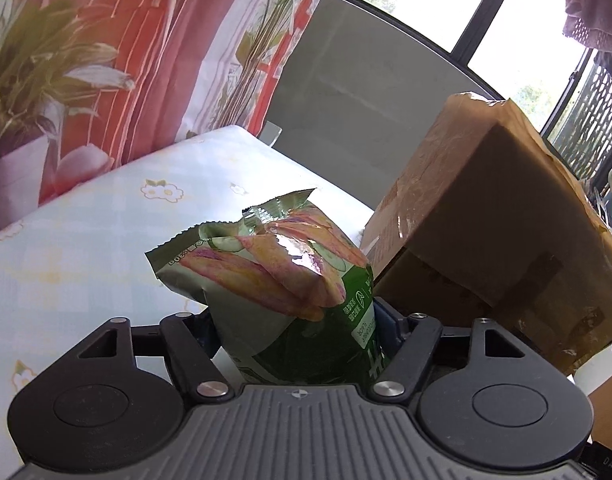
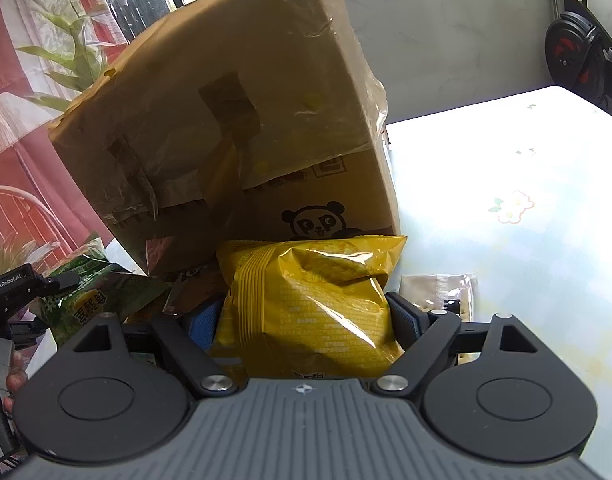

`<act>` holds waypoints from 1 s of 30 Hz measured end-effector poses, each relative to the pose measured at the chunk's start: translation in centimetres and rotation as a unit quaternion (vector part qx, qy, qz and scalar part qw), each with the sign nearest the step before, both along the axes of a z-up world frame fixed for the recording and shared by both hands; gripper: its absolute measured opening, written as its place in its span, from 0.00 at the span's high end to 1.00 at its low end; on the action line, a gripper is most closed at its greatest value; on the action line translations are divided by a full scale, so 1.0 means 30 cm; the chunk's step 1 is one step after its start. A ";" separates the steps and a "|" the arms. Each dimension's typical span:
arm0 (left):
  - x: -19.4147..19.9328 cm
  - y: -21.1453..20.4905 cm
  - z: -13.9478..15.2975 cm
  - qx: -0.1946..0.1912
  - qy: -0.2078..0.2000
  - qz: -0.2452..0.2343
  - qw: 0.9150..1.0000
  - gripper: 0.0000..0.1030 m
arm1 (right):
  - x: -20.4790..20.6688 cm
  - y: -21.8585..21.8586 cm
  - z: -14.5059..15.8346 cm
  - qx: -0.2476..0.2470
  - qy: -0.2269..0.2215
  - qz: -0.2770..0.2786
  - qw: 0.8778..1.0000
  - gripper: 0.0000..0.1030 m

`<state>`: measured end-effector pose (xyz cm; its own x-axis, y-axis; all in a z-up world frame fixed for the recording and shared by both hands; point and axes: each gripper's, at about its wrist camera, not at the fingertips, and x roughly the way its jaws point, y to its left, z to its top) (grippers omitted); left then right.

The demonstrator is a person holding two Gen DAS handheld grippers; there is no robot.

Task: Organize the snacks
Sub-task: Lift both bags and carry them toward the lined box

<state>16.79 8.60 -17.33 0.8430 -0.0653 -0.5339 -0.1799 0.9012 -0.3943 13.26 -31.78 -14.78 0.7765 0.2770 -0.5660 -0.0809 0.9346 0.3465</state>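
A green snack bag [image 1: 274, 264] with pictures of chips stands upright between the fingers of my left gripper [image 1: 298, 320], and both pads press its lower sides. My right gripper [image 2: 306, 316] is shut on a yellow snack bag [image 2: 314, 280], with the blue pads [image 2: 406, 320] tight against its flanks. In the right wrist view the green bag [image 2: 86, 296] shows at the left edge, beside the yellow one. Both bags are held just in front of a tilted cardboard box [image 2: 226, 112], and their lower ends are hidden behind the gripper bodies.
The taped cardboard box [image 1: 486, 208] leans over on a table with a pale flowered cloth [image 1: 86, 220]. A small clear packet [image 2: 438, 288] lies right of the yellow bag. A flowered curtain [image 1: 126, 40] hangs behind, an exercise bike [image 2: 578, 52] stands far right, and a hand [image 2: 14, 384] shows at the left edge.
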 end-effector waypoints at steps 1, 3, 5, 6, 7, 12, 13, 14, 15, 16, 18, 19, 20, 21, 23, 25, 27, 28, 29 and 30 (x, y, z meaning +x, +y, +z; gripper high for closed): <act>-0.018 0.000 0.010 0.004 -0.001 0.000 1.000 0.28 | -0.001 0.000 0.000 0.000 -0.001 0.000 1.000 0.18; -0.053 -0.003 0.034 0.014 -0.008 0.001 1.000 0.28 | -0.004 -0.002 0.001 0.001 -0.002 0.001 1.000 0.18; -0.086 -0.007 0.057 0.027 -0.017 0.002 0.999 0.28 | -0.006 -0.001 0.001 0.003 -0.002 0.004 1.000 0.18; -0.099 -0.008 0.068 0.032 -0.021 0.001 0.999 0.28 | -0.007 -0.001 0.001 0.003 -0.002 0.006 1.000 0.18; -0.111 -0.009 0.080 0.036 -0.025 -0.001 0.999 0.28 | -0.008 -0.001 0.002 0.003 -0.003 0.007 1.000 0.18; -0.138 -0.047 0.126 0.070 -0.035 -0.021 0.997 0.28 | -0.027 0.016 0.022 0.000 -0.015 0.019 1.000 0.18; -0.144 -0.054 0.132 0.072 -0.039 -0.025 0.996 0.28 | -0.031 0.020 0.027 -0.001 -0.018 0.022 1.000 0.18; -0.148 -0.059 0.135 0.073 -0.042 -0.028 0.996 0.28 | -0.035 0.022 0.032 -0.002 -0.020 0.024 0.999 0.18; -0.151 -0.063 0.137 0.072 -0.043 -0.032 0.996 0.28 | -0.037 0.023 0.035 -0.002 -0.022 0.026 0.999 0.18; -0.152 -0.067 0.136 0.070 -0.044 -0.034 0.996 0.28 | -0.039 0.024 0.037 -0.003 -0.022 0.027 0.999 0.18; -0.162 -0.072 0.135 0.071 -0.045 -0.037 0.996 0.28 | -0.044 0.019 0.036 -0.003 -0.019 0.026 0.999 0.18; -0.164 -0.072 0.134 0.071 -0.044 -0.037 0.996 0.28 | -0.046 0.016 0.034 -0.004 -0.016 0.023 1.000 0.18; -0.168 -0.070 0.132 0.071 -0.044 -0.037 0.996 0.28 | -0.049 0.011 0.030 -0.005 -0.013 0.020 1.000 0.18; -0.170 -0.070 0.131 0.071 -0.042 -0.036 0.996 0.28 | -0.048 0.010 0.029 -0.008 -0.007 0.017 1.000 0.18; -0.175 -0.073 0.128 0.072 -0.038 -0.039 0.996 0.28 | -0.048 0.010 0.024 -0.019 0.002 0.013 1.000 0.18; -0.172 -0.075 0.120 0.071 -0.030 -0.042 0.996 0.28 | -0.054 0.012 0.022 -0.022 0.005 0.015 1.000 0.18; -0.179 -0.084 0.116 0.073 -0.026 -0.047 0.996 0.28 | -0.060 0.019 0.024 -0.023 0.003 0.017 1.000 0.18; -0.182 -0.087 0.117 0.074 -0.027 -0.049 0.996 0.28 | -0.064 0.023 0.026 -0.025 0.002 0.019 0.999 0.18; -0.185 -0.090 0.119 0.074 -0.028 -0.052 0.995 0.28 | -0.066 0.026 0.028 -0.028 0.001 0.021 0.999 0.18; -0.186 -0.092 0.121 0.075 -0.030 -0.054 0.995 0.28 | -0.067 0.026 0.031 -0.029 0.000 0.022 0.999 0.18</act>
